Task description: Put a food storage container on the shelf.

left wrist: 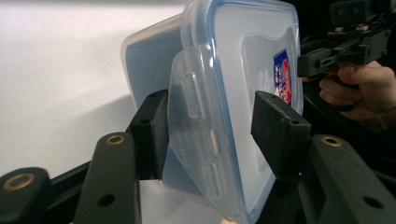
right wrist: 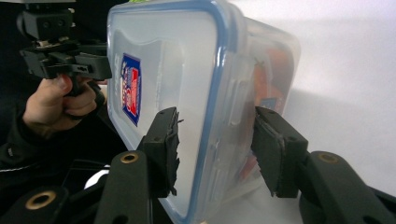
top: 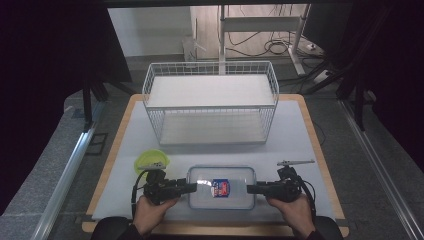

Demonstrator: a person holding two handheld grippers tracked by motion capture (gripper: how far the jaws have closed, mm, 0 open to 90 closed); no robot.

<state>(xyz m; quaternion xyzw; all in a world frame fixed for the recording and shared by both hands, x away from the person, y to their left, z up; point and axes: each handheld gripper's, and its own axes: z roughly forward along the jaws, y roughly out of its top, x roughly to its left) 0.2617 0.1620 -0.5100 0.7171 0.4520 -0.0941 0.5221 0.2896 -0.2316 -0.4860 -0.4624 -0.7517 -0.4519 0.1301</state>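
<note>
The box (top: 221, 187), a clear lidded container with a blue seal and a label on its lid, lies flat at the near edge of the table (top: 300, 135), between the two grippers, with the wire rack (top: 210, 102) well beyond it and a green bowl (top: 151, 161) near its left end. The left gripper (top: 191, 187) straddles the left end of the box: in the left gripper view its jaws stand apart, one pad (left wrist: 156, 126) under the base side and touching or almost touching it, the other pad (left wrist: 275, 128) over the lid with a visible gap, the latch flap (left wrist: 194, 135) between them. The right gripper (top: 251, 188) straddles the right end likewise; in the right gripper view the jaws are apart, the lid-side pad (right wrist: 163, 144) close to the rim and the base-side pad (right wrist: 275, 149) near the wall, contact uncertain. The step in hand appears to be a two-ended grasp ahead of a lift. Recommended procedure: centre each end between the pads, close both grippers together so the box does not slide sideways, and bear on the rigid rim rather than on the loose flap, which could flex or unlatch. Keep both grippers level during any lift, since some orange contents (right wrist: 275, 70) show through the wall and may shift.
</note>
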